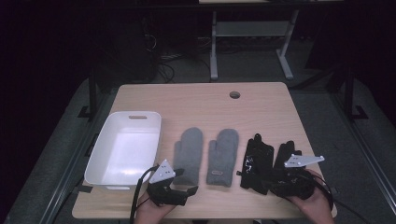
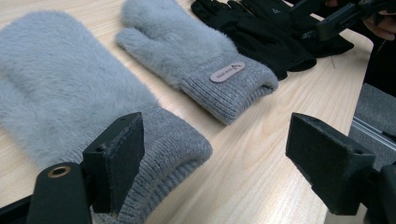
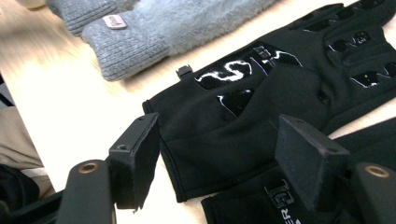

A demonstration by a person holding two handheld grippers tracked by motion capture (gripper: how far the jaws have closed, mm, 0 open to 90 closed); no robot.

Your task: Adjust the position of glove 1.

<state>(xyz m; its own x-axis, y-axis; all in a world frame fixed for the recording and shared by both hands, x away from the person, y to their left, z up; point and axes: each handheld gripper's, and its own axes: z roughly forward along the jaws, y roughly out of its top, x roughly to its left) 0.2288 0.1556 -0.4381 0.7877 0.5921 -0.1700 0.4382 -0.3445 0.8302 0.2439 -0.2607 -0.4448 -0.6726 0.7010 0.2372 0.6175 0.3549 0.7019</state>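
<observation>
Two fluffy grey mittens lie side by side mid-table, the left mitten (image 1: 188,154) and the right mitten (image 1: 222,156), which has a small label on its cuff. To their right lie two black gloves (image 1: 257,161) with glossy print. My left gripper (image 1: 184,192) hovers open at the table's near edge, its jaws just off the left mitten's knitted cuff (image 2: 180,149), with nothing between them. My right gripper (image 1: 270,180) stands open low over the black gloves; between its jaws I see one glove's cuff (image 3: 210,135), and the pads are not pressing on it.
A white plastic tub (image 1: 101,154) with handle slots stands at the table's left side. A round cable hole (image 1: 235,94) sits near the far edge. Bare wood stretches behind the gloves. Beyond the table are a desk frame (image 1: 214,46) and a dark floor.
</observation>
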